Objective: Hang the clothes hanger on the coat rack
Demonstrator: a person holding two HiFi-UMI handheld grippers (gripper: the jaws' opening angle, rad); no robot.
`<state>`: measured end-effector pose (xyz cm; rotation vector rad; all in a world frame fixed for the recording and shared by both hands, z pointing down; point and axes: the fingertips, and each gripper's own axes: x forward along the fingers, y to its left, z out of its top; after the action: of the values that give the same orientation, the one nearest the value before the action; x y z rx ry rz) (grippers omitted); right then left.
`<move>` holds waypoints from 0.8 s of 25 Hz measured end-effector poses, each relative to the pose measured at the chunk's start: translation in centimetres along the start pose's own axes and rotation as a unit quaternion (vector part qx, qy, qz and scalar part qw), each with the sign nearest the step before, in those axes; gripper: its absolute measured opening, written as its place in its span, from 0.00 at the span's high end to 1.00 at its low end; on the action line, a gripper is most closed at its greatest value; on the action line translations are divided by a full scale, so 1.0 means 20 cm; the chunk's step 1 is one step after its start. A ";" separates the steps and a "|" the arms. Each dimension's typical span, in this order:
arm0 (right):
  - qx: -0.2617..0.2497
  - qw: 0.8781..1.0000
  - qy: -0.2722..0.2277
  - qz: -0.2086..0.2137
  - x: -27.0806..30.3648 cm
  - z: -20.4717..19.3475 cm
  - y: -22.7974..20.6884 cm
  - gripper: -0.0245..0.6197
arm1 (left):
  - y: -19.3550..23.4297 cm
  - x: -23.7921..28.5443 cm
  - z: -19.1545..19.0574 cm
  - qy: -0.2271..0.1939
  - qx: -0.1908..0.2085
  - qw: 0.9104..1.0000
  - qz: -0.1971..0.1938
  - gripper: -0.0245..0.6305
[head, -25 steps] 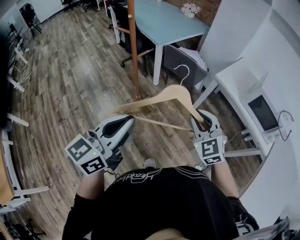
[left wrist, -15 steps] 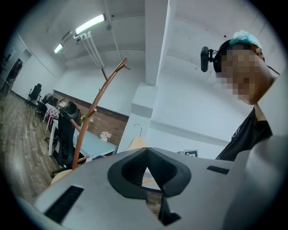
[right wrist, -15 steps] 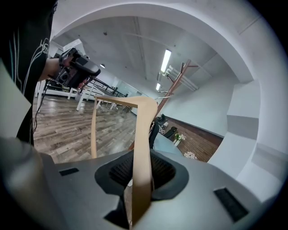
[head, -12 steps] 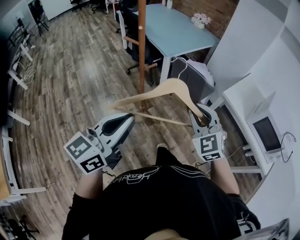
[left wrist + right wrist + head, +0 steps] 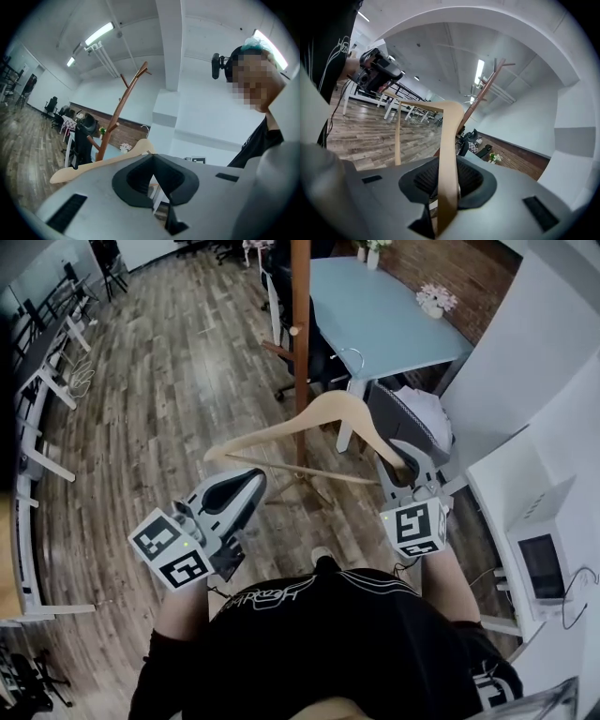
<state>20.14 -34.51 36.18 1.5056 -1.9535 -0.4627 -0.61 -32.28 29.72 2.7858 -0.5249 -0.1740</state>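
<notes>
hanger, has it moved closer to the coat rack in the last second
Yes. The hanger in the right claw is nearer the coat rack: its hook sits closer to the pole than before.

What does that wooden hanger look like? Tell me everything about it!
The hanger is pale wood, a triangle with a thin bottom bar and a curved metal hook on top. It is up in the air, not yet on the coat rack. The right tongs pinch one end.

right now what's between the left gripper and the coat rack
The wooden hanger: its free end and lower bar cross between the left gripper and the coat rack. The head view shows this best; the left gripper view agrees.
</notes>
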 end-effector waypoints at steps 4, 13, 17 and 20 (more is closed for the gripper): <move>-0.022 1.000 -0.012 0.012 0.21 0.00 -0.11 0.79 | 0.13 0.12 0.02 -0.005 -0.005 1.000 0.021 0.95; -0.039 0.998 -0.036 0.040 0.59 0.01 -0.19 0.79 | 0.37 0.23 0.01 -0.011 -0.015 0.998 0.067 0.95; -0.054 0.996 -0.042 0.051 0.72 0.00 -0.19 0.79 | 0.45 0.25 0.00 -0.012 -0.023 0.995 0.092 0.95; -0.067 0.995 -0.042 0.058 0.79 -0.02 -0.18 0.79 | 0.49 0.26 -0.02 -0.011 -0.031 0.994 0.105 0.95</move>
<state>20.62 -50.56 38.31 1.3005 -2.0184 -0.6020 1.02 -42.82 32.82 2.6488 -0.7989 -0.1705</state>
